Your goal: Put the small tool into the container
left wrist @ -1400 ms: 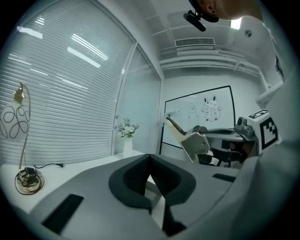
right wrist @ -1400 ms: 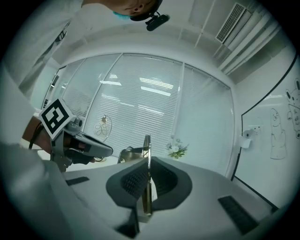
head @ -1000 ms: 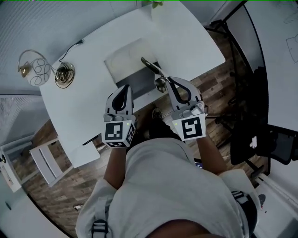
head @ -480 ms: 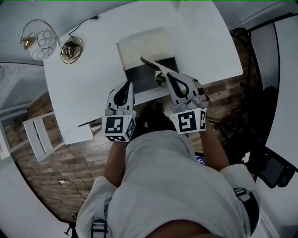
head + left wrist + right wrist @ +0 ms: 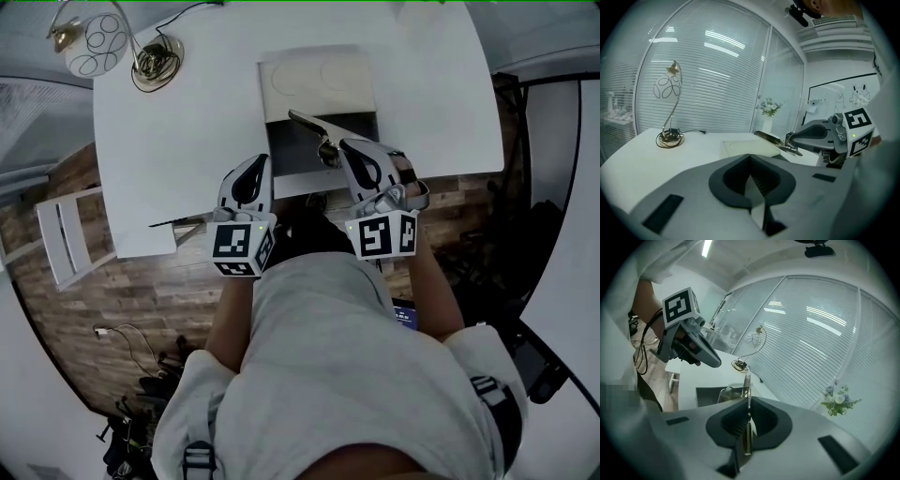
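Head view: the right hand-held gripper [image 5: 349, 152] is clamped on the small tool [image 5: 309, 124], a thin metal strip that sticks out ahead of its tips. Beneath and just ahead of those tips is the container [image 5: 319, 84], a shallow box on the white bench [image 5: 187, 141]. Its dark open part is nearest the hand-held gripper and a pale panel lies beyond. The left hand-held gripper [image 5: 251, 169] hangs beside the right one, near the bench edge.

Left gripper view: the left one's jaws [image 5: 751, 187] are together with nothing between them. To its right the other hand-held gripper [image 5: 790, 140] holds the tool above the container.

Right gripper view: the jaws are pressed flat on the tool [image 5: 747, 390], which points forward over the dark opening [image 5: 710, 397] just ahead and below.

By my reading, the pick-up is done and the tool is in the air over the container. It has not yet been lowered in or released.
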A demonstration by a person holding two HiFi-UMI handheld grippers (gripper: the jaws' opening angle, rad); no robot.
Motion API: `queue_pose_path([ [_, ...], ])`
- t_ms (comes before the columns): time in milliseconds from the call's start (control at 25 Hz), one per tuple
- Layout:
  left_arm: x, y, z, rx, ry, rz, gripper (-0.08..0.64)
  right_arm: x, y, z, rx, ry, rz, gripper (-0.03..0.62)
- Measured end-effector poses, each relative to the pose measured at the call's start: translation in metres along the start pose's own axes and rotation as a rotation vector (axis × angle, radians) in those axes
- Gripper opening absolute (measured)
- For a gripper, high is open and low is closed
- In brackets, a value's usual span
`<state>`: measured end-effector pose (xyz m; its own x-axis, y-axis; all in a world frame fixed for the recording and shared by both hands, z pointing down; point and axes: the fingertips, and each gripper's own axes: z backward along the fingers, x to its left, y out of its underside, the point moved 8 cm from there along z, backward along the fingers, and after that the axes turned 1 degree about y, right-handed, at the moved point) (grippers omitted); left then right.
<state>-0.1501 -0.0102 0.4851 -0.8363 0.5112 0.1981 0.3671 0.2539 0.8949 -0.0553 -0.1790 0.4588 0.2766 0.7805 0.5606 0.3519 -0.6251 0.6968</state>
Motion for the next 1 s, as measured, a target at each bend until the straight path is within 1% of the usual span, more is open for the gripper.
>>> queue_pose_path([
  [280, 0.01, 0.016, -0.006, 0.024, -0.032, 0.035, 0.023, 0.013, 0.013, -0.017, 0.025, -0.091, 0.062, 0.025],
  [440, 0.014, 0.025, -0.014, 0.044, -0.051, 0.05, 0.023, 0.021, 0.02, -0.027, 0.043, -0.146, 0.126, 0.025],
  [880, 0.028, 0.033, -0.034, 0.06, -0.072, 0.073, 0.023, 0.03, 0.037, -0.059, 0.078, -0.25, 0.282, 0.025],
  [1000, 0.029, 0.035, -0.037, 0.066, -0.073, 0.078, 0.023, 0.031, 0.039, -0.065, 0.086, -0.265, 0.292, 0.025],
])
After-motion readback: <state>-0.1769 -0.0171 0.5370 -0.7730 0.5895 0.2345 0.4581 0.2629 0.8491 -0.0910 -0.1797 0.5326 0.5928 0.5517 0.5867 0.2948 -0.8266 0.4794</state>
